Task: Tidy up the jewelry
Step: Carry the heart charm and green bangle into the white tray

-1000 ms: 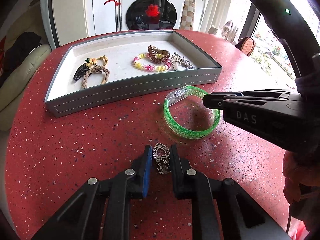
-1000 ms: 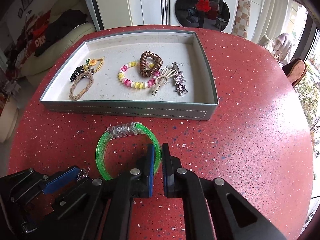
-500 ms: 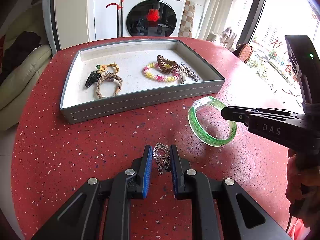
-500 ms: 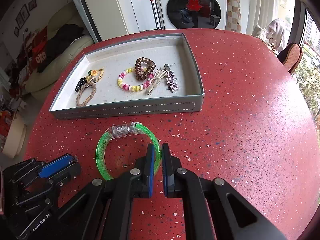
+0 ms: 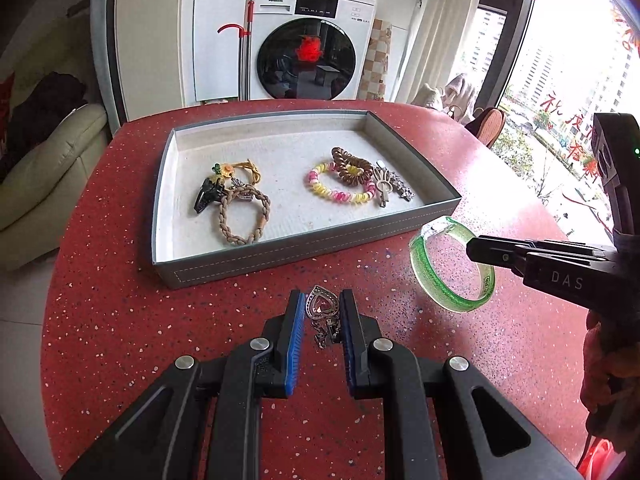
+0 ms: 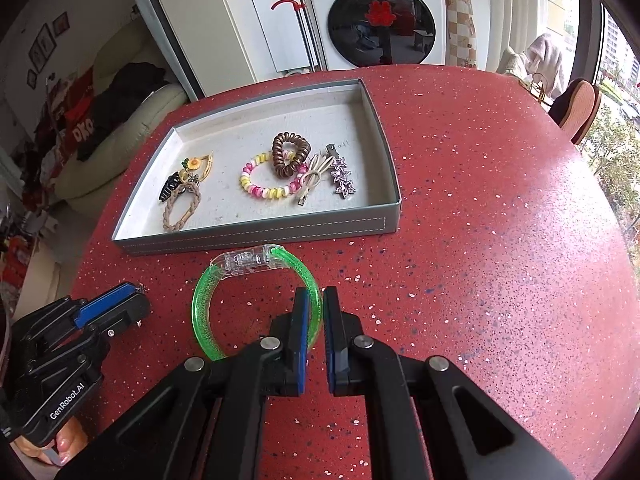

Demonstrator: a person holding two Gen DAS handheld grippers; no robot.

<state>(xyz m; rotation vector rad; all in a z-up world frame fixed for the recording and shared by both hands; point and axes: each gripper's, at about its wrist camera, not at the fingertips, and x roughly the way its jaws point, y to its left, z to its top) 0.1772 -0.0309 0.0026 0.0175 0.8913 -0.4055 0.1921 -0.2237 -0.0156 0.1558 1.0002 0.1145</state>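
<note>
My left gripper [image 5: 321, 307] is shut on a silver heart pendant [image 5: 321, 305] and holds it above the red table, just in front of the grey tray [image 5: 304, 245]. My right gripper [image 6: 317, 302] is shut on the rim of a green glitter bangle [image 6: 204, 300] with a clear clasp, lifted off the table. The bangle [image 5: 430, 276] also shows at the right in the left wrist view, off the tray's near right corner. The tray [image 6: 256, 237] holds a braided bracelet [image 5: 240, 220], a pink-yellow coil bracelet [image 5: 340, 192], a brown coil tie [image 6: 290, 154] and star clips [image 6: 342, 178].
The red speckled table [image 6: 500, 240] is round, with its edge dropping off at left and right. A washing machine [image 5: 306, 44] and a cream sofa [image 5: 44, 168] stand beyond it. The left gripper [image 6: 112, 308] shows at lower left in the right wrist view.
Both grippers have risen and pulled back from the table with the pendant and the bangle in them. The tray now looks farther away. The items in it have not moved.
</note>
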